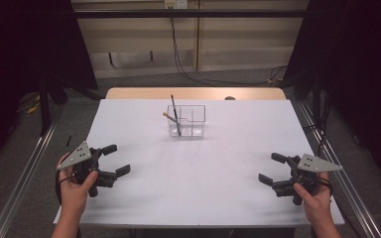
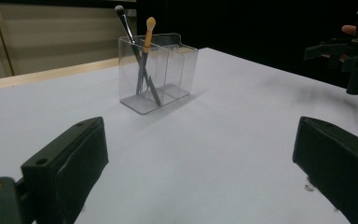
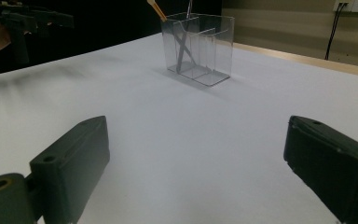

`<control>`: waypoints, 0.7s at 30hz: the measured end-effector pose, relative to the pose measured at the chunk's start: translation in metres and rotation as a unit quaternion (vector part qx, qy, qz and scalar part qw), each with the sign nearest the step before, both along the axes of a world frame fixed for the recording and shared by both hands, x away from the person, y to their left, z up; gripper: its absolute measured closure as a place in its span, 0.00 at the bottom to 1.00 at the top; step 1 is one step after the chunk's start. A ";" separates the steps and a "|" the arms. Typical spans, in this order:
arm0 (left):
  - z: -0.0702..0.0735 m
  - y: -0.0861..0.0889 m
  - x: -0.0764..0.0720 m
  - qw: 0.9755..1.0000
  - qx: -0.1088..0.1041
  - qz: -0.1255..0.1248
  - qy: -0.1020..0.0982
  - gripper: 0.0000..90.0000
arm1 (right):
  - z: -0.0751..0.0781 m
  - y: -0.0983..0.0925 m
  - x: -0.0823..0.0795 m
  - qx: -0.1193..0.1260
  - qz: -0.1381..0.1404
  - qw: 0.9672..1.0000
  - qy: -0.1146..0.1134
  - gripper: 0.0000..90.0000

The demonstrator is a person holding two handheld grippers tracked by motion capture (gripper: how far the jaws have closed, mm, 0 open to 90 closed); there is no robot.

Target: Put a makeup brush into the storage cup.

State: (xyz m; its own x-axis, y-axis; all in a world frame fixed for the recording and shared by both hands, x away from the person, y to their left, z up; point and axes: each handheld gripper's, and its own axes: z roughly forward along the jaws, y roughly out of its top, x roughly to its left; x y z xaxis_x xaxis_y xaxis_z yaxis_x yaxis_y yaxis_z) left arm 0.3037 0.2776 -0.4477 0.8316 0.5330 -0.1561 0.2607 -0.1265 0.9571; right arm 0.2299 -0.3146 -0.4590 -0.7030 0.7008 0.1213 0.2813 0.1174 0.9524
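I am holding my left tongs [image 1: 114, 159] spread wide and gripping nothing, low over the near left part of the table [image 1: 193, 198]. My right tongs [image 1: 273, 168] are gaping the same way at the near right, also with nothing between the jaws. Both are pointing inward toward the middle, and both are sitting well apart from the clear box [image 1: 186, 120], which is standing upright toward the far side of the table, roughly midway between my hands.

Two brushes are leaning in the box's left compartment, crossing each other: a dark brush [image 2: 122, 21] and an orange brush [image 2: 148, 29]. The other compartments are looking empty.

Nothing is lying loose on the white sheet, so I judge the brushes are either all stowed, leaving only the hands to rest, or I am about to reach in for them; the pictures are not settling which.
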 end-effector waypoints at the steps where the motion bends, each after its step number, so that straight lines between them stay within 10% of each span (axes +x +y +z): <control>1: 0.000 0.001 -0.001 1.000 0.004 0.002 0.000 0.04 | 0.000 0.000 0.000 0.000 0.000 1.000 0.000 0.07; 21: -0.002 0.004 -0.009 1.000 0.018 0.000 -0.009 0.04 | 0.000 -0.001 0.000 0.000 -0.003 1.000 -0.002 0.07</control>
